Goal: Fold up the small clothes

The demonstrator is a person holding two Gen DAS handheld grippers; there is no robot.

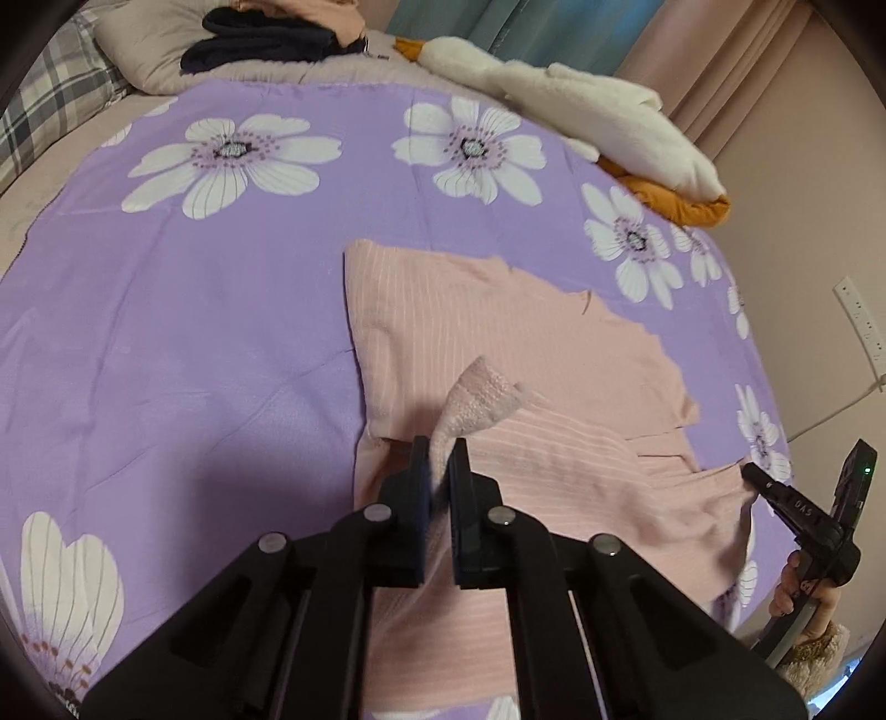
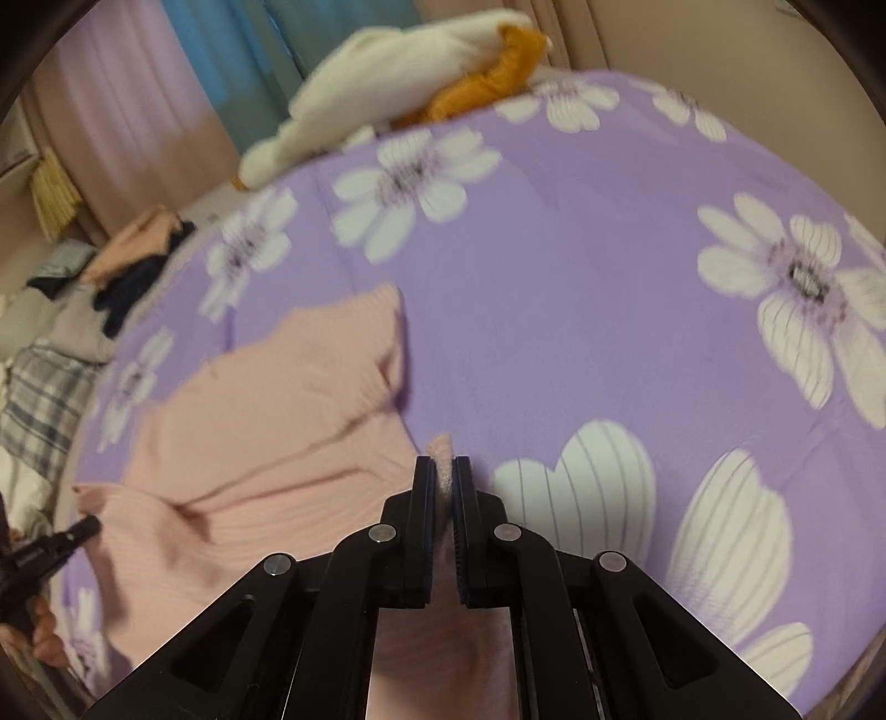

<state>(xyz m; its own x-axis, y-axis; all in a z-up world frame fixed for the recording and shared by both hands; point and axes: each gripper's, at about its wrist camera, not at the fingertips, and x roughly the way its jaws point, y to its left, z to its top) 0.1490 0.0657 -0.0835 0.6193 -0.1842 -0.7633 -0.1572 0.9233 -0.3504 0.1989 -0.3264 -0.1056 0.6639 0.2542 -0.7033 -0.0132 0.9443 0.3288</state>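
A pink ribbed garment (image 1: 498, 343) lies partly folded on the purple flowered bedspread (image 1: 194, 310). My left gripper (image 1: 441, 448) is shut on the garment's near edge, and a fuzzy flap of its inner side (image 1: 476, 399) sticks up past the fingertips. In the right wrist view the same pink garment (image 2: 266, 421) spreads to the left, blurred. There my right gripper (image 2: 443, 468) is shut on another corner of it, a small tuft showing between the pads. The right gripper (image 1: 775, 493) also shows at the garment's right edge in the left wrist view, held by a hand (image 1: 803, 598).
A white and orange fleece pile (image 1: 609, 127) lies at the bed's far edge. Dark and peach clothes (image 1: 266, 39) are heaped on a beige pillow (image 1: 144, 44) beside a plaid pillow (image 1: 50, 105). Curtains (image 1: 736, 61) and a wall with a power strip (image 1: 861, 321) border the right side.
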